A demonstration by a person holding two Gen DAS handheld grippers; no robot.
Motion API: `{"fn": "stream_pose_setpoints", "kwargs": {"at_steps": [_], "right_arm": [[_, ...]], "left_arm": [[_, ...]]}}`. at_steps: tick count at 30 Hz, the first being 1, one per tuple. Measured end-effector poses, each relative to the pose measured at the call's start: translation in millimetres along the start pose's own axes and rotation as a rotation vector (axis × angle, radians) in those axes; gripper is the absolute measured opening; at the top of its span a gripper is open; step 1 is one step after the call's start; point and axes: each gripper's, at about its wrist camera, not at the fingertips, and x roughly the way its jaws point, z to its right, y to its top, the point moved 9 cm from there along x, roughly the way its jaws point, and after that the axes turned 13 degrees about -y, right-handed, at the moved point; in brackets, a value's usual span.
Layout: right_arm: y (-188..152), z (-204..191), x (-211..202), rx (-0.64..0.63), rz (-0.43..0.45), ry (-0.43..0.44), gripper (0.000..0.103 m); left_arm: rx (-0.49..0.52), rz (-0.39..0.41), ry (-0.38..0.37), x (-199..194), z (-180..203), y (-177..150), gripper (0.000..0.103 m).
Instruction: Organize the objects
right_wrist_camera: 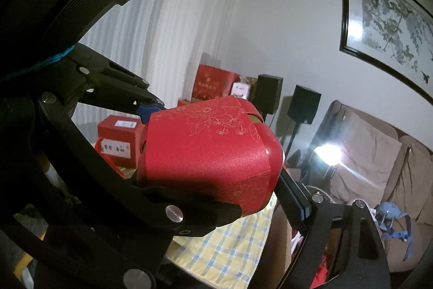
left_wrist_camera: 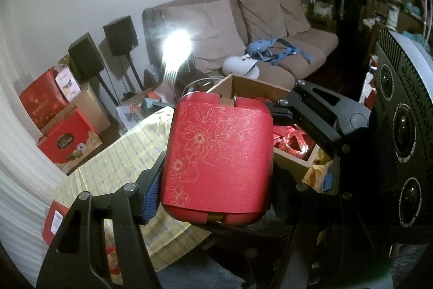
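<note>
A red box with gold flower lines (left_wrist_camera: pixel 219 159) hangs in the air above the table. My left gripper (left_wrist_camera: pixel 216 175) is shut on it: the blue pad of its left finger (left_wrist_camera: pixel 151 191) presses the box's left side, while its right finger is hidden behind the box. My right gripper (left_wrist_camera: pixel 286 148) comes in from the right, one pad at the box's upper right corner. In the right wrist view the same box (right_wrist_camera: pixel 205 153) sits between the right gripper's (right_wrist_camera: pixel 259 197) two fingers, and the left gripper's blue pad (right_wrist_camera: pixel 147 111) touches its far side.
Below lies a table with a yellow checked cloth (left_wrist_camera: pixel 116 167). An open cardboard box (left_wrist_camera: pixel 257 85) with red packets stands behind the held box. A small red box (right_wrist_camera: pixel 119 137) rests on the table. Red gift boxes (left_wrist_camera: pixel 65 145), speakers (left_wrist_camera: pixel 121 35) and a sofa (left_wrist_camera: pixel 270 26) line the back.
</note>
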Motion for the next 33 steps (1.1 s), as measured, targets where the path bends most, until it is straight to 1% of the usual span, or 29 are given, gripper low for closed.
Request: {"fn": "stream_pose_setpoints", "kwargs": {"at_steps": [8,16,24,33], "right_arm": [[11.5,8.3,-6.1,-0.002,0.029,-0.014,0.088],[18.3,19.3,-11.2,0.003,0.052,-0.042,0.088],[20.4,29.9,-10.6,0.004,0.053,-0.061,0.088],[17.3,39.1,-3.6,0.008,0.042,-0.071,0.088]], "left_arm": [[0.027,0.019,0.017,-12.8,13.4,8.8,0.063],[0.060,0.028,0.021,-14.5,21.9,20.3,0.063],[0.073,0.035,0.010,-10.7,26.3,27.2,0.063],[0.080,0.026,-0.004,-1.5,22.1,30.2,0.063]]}}
